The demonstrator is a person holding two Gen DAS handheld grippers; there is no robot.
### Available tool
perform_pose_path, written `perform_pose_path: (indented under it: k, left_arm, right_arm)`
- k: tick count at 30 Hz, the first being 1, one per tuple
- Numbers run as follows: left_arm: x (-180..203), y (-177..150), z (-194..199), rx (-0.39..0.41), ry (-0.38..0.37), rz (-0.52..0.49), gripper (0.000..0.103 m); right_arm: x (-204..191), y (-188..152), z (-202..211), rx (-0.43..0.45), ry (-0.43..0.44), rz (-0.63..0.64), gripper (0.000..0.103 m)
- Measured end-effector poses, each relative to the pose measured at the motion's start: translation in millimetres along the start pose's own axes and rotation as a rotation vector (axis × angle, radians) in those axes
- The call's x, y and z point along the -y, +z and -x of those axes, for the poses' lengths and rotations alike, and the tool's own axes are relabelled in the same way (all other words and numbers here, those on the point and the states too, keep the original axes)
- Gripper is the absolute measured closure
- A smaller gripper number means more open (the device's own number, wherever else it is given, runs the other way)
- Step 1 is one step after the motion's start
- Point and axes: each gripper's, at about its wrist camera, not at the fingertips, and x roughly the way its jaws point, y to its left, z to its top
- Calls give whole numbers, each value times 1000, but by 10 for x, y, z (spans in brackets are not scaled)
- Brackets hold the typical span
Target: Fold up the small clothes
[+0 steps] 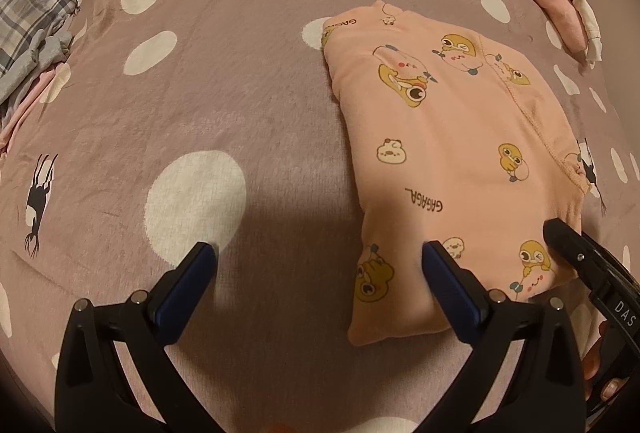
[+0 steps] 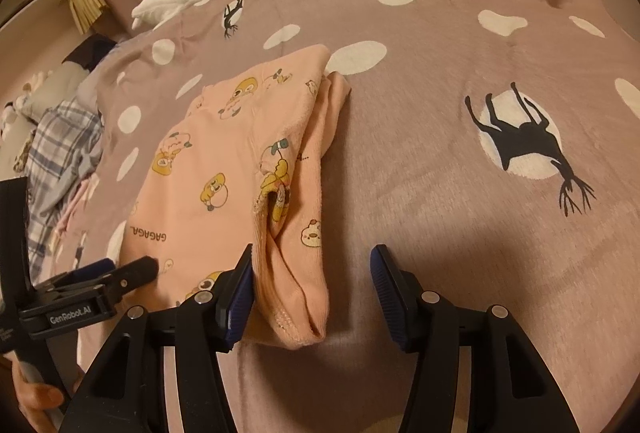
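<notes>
Right gripper [image 2: 312,297] spread, straddling the lower-centre near end of the pink garment [image 2: 224,169], which runs lengthwise toward upper left.

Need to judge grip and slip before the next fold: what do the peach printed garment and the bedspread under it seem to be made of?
Peach garment: looks like soft knit cotton, matte, with fine ribbing along the folded edge and stitched hems.
Bedspread: seems a short-pile fleece or brushed plush, matte, its nap showing brush marks. Neither is certain by look alone.

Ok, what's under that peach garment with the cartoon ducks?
The peach garment lies folded on the spotted mauve blanket, which shows all round it. Whatever sits directly beneath is covered, as are the garment's own inner layers.
</notes>
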Motion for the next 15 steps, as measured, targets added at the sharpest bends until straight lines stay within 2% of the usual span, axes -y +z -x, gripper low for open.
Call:
perform_pose_path:
  k: [15]
  left_arm:
    - [19,-103,129,-11,9,-11,0]
  right_arm:
    - [-10,-67,52,-6,-22,1,47]
